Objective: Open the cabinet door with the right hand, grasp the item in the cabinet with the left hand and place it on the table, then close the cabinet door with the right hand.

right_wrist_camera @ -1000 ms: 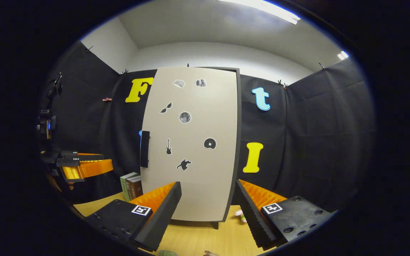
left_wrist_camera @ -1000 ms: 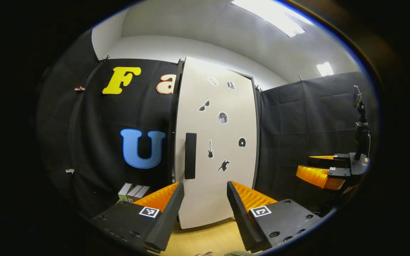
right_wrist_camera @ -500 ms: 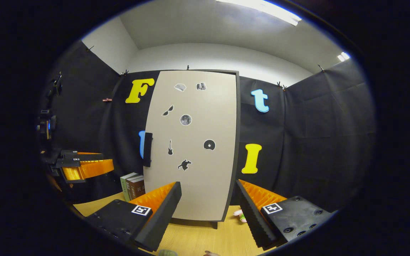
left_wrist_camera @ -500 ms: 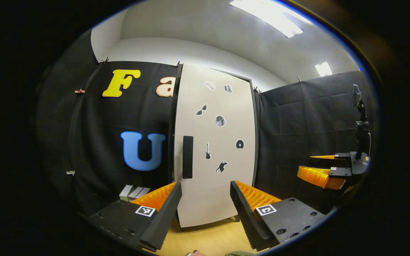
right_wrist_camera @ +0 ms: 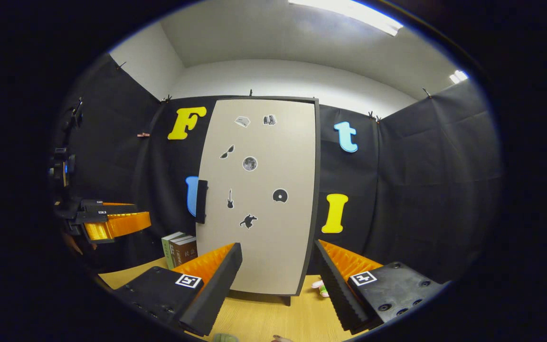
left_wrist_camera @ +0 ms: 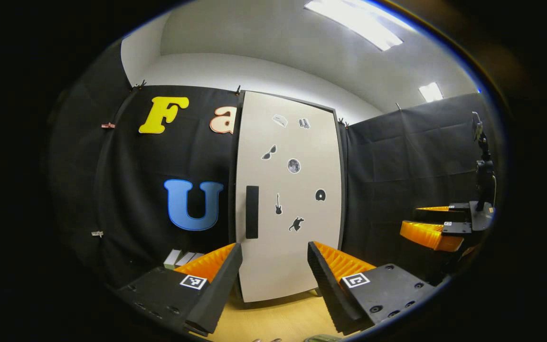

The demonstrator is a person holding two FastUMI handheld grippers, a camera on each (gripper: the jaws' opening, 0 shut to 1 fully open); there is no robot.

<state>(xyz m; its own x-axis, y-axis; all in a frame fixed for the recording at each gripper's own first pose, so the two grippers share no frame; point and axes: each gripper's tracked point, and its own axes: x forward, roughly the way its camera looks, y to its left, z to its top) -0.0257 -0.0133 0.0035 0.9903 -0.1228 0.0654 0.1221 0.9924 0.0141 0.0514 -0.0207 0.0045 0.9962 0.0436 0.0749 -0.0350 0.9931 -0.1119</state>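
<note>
A tall cabinet stands on the wooden table with its pale door [left_wrist_camera: 287, 199] [right_wrist_camera: 261, 199] closed; several small stickers dot the door. A dark vertical handle [left_wrist_camera: 252, 212] [right_wrist_camera: 202, 201] sits at the door's left edge. My left gripper [left_wrist_camera: 271, 280] is open, some way in front of the door's lower part, holding nothing. My right gripper [right_wrist_camera: 278, 280] is open too, facing the door's lower half from a distance. In the left gripper view, the right gripper [left_wrist_camera: 432, 228] hangs far right. In the right gripper view, the left gripper [right_wrist_camera: 112, 221] hangs far left. The cabinet's inside is hidden.
Some upright books [right_wrist_camera: 178, 249] [left_wrist_camera: 181, 259] stand on the table [right_wrist_camera: 273, 320] left of the cabinet. A small pink and green thing [right_wrist_camera: 321, 287] lies on the table by the cabinet's right foot. A camera stand [left_wrist_camera: 480, 161] rises at the right.
Both grippers have drawn back a little from the cabinet, so the door looks smaller and lower in both views. The door stays closed and both grippers stay open.
</note>
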